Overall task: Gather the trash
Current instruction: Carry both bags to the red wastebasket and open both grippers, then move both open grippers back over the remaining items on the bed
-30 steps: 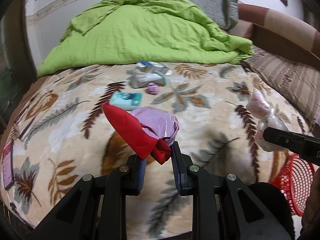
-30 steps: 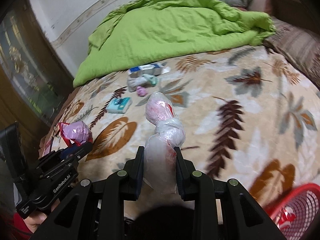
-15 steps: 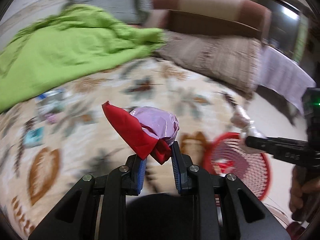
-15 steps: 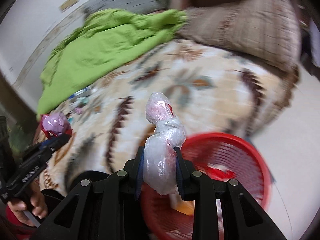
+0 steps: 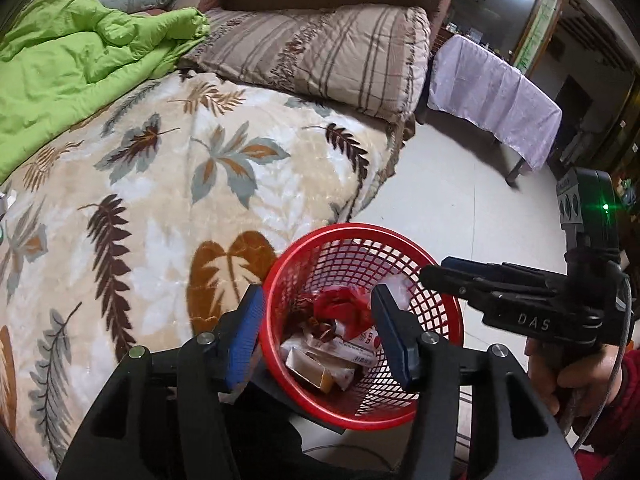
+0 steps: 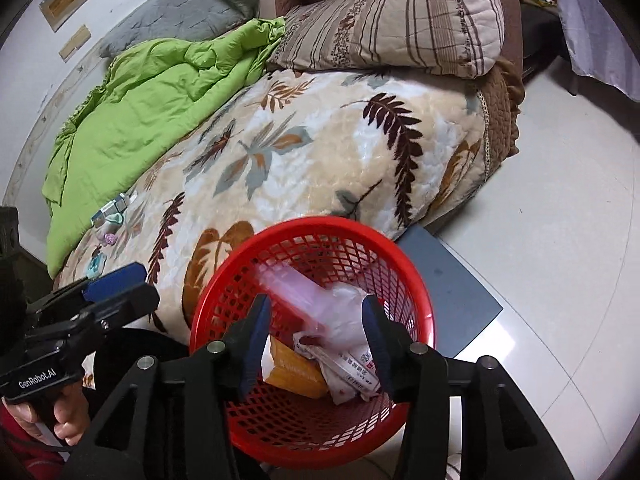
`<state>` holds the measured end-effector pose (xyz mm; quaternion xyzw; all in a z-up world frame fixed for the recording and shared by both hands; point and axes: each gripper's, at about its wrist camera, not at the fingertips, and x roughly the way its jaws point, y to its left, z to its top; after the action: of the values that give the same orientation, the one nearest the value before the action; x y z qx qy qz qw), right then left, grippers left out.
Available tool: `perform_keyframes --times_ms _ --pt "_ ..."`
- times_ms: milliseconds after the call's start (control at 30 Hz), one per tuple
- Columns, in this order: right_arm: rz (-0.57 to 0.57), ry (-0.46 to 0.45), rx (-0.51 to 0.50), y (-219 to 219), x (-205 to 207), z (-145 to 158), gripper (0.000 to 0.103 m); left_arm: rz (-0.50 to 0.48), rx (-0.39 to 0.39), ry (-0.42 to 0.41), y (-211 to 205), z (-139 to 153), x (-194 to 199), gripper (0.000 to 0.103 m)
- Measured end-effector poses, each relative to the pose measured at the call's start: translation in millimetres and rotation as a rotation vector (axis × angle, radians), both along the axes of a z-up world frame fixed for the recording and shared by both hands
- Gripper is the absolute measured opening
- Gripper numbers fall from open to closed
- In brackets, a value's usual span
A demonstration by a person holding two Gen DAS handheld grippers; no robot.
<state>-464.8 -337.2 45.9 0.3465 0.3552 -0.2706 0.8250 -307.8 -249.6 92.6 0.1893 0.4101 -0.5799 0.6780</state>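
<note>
A red mesh basket [image 5: 348,228] stands on the floor beside the bed and holds several wrappers and packets. My left gripper [image 5: 318,320] hangs over it with its jaws opening and nothing between the pads; a red wrapper [image 5: 340,308] lies in the basket below. My right gripper [image 6: 316,316] is also over the basket [image 6: 320,222], jaws opening. A clear plastic bag [image 6: 312,300], blurred, drops between its fingers onto the trash. Each gripper shows in the other's view: the right gripper [image 5: 430,276] and the left gripper [image 6: 132,284].
The leaf-patterned blanket [image 6: 320,140] covers the bed, with a green quilt [image 6: 152,92] and a striped pillow [image 6: 400,12] behind. A few small pieces of trash [image 6: 114,208] lie on the bed's far left. A grey board [image 6: 448,288] sits under the basket. A cloth-covered table [image 5: 500,96] stands across the tiled floor.
Both grippers swung from over the bed to above the red basket. The left jaws let go of the red and purple wrapper, and the right jaws released the clear bag.
</note>
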Motion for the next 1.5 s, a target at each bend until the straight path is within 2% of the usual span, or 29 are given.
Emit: perform_keyframes --times_ms 200,433,800,1033,1233,1333,1500 --pt "0.053 -0.046 -0.008 4.5 24.4 8.5 0.051 0.099 -0.018 0.000 22.9 7.9 26.5 0.054" --pt "0.190 -0.087 -0.014 27.1 79.4 21.6 0.051 0.254 -0.031 -0.011 67.9 15.5 71.3 0.055" --pt "0.463 -0.120 -0.037 88.1 193.3 34.5 0.051 0.629 -0.034 0.022 185.0 14.4 175.6 0.057" --pt "0.615 -0.108 -0.072 125.7 275.7 37.6 0.051 0.903 -0.004 0.008 257.2 3.4 233.8 0.058" --pt "0.717 -0.099 -0.118 149.6 356.6 33.3 0.051 1.080 0.023 0.037 299.9 -15.4 271.9 0.058" --pt "0.760 -0.084 -0.123 158.2 402.0 22.1 0.051 1.156 0.035 0.044 311.9 -27.0 287.5 0.058" --pt "0.801 -0.058 -0.102 169.8 470.8 0.8 0.051 1.214 0.047 0.062 319.3 -46.2 303.9 0.058"
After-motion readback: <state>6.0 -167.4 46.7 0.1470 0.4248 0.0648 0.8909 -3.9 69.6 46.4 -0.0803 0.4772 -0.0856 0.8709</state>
